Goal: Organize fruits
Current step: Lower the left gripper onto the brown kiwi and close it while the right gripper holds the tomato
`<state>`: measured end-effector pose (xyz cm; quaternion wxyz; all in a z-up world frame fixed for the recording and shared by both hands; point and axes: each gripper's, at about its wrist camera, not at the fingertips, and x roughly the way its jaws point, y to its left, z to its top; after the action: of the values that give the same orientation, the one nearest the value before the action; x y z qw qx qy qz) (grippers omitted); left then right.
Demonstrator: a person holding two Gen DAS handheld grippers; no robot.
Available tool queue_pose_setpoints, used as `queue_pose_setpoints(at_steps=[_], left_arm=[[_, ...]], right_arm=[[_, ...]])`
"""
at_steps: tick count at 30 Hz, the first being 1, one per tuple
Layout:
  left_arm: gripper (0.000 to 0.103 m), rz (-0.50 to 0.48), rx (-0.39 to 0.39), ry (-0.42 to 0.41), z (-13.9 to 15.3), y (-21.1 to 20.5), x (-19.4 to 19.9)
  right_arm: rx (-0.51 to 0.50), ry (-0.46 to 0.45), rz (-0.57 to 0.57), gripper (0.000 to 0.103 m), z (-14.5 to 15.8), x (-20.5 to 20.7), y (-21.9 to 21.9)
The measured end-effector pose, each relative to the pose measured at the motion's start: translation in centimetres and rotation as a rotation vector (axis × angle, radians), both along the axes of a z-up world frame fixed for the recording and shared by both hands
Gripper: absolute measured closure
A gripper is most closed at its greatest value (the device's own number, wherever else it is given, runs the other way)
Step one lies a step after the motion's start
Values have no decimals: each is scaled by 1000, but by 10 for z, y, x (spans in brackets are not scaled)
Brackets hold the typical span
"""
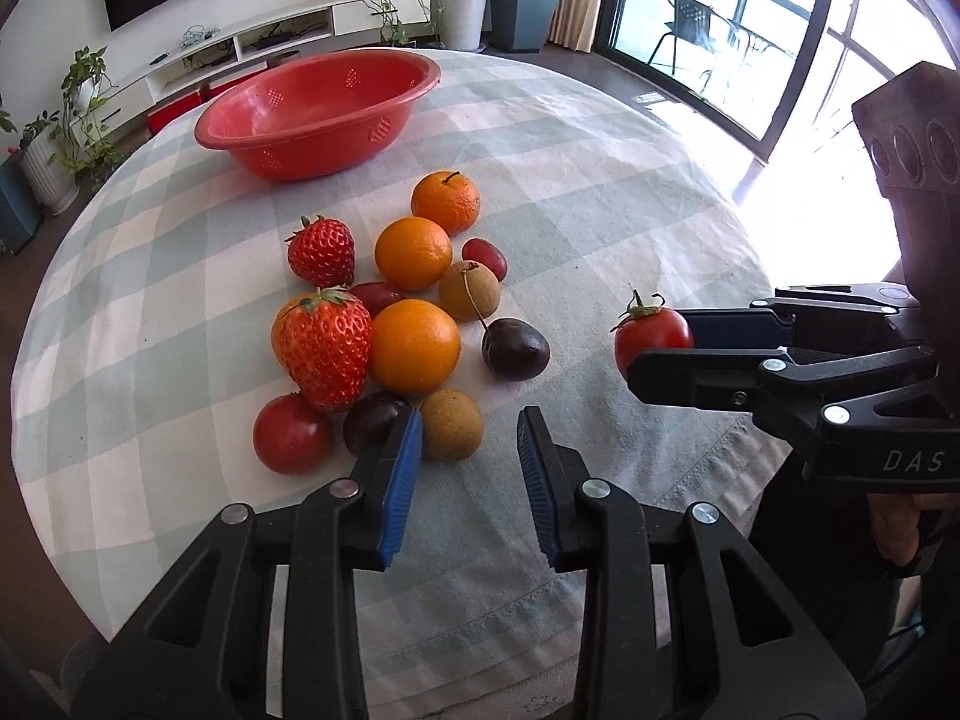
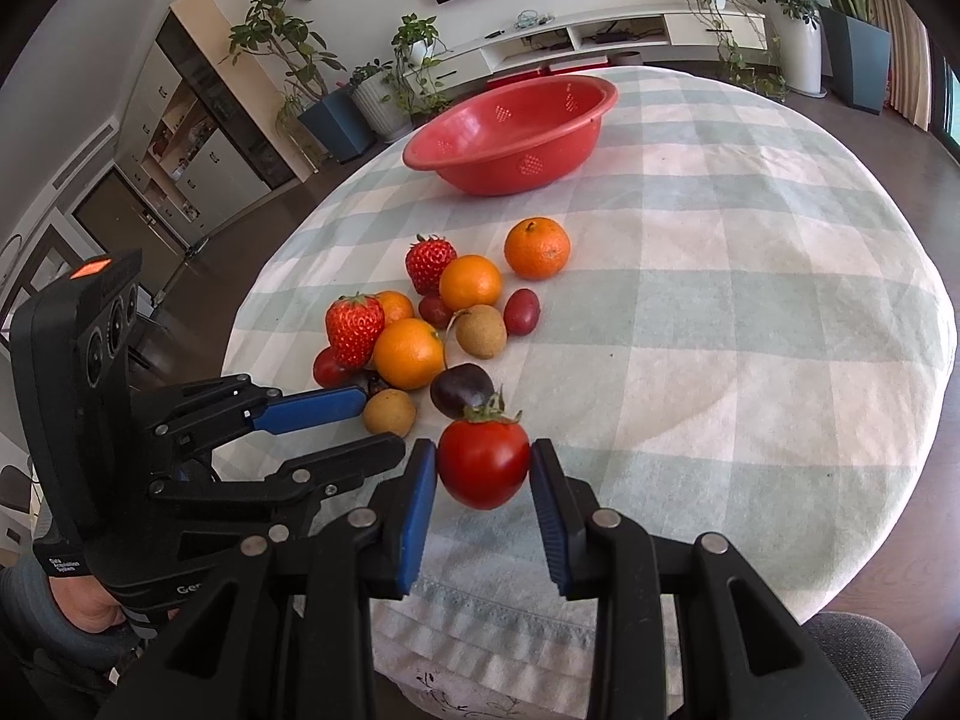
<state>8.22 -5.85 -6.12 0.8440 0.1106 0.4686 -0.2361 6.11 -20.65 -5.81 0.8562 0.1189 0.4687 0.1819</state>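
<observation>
My right gripper [image 2: 483,468] is shut on a red tomato [image 2: 483,463] with a green stem and holds it just above the tablecloth; it also shows in the left wrist view [image 1: 651,339]. My left gripper [image 1: 468,450] is open and empty, right in front of a brown longan [image 1: 451,425]. A pile of fruit lies mid-table: strawberries [image 1: 325,348], oranges [image 1: 414,347], a dark plum [image 1: 516,349], another tomato [image 1: 291,434]. An empty red basket [image 1: 318,114] stands behind the pile.
The round table has a green and white checked cloth [image 2: 750,312]. Its front edge is close under both grippers. Potted plants, a white TV shelf and a glass door stand beyond the table.
</observation>
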Motion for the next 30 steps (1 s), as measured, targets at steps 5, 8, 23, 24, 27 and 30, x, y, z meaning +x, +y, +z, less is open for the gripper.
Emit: queue_pose_setpoints(at_steps=[5, 8, 23, 24, 27, 30], left_arm=[[82, -36, 106, -50, -1, -6, -1], [82, -74, 175, -73, -4, -13, -6], [83, -184, 333, -233, -16, -22, -31], [83, -184, 328, -234, -16, -20, -33], [84, -189, 299, -259, -12, -16, -39], [94, -205, 262, -288, -3, -13, -49]], right_arm=[[5, -7, 0, 68, 2, 0, -1], [7, -6, -1, 68, 1, 0, -1], [15, -26, -12, 68, 4, -2, -5], [15, -25, -14, 68, 4, -3, -5], [17, -23, -19, 68, 3, -1, -7], [17, -22, -18, 68, 3, -1, -7]])
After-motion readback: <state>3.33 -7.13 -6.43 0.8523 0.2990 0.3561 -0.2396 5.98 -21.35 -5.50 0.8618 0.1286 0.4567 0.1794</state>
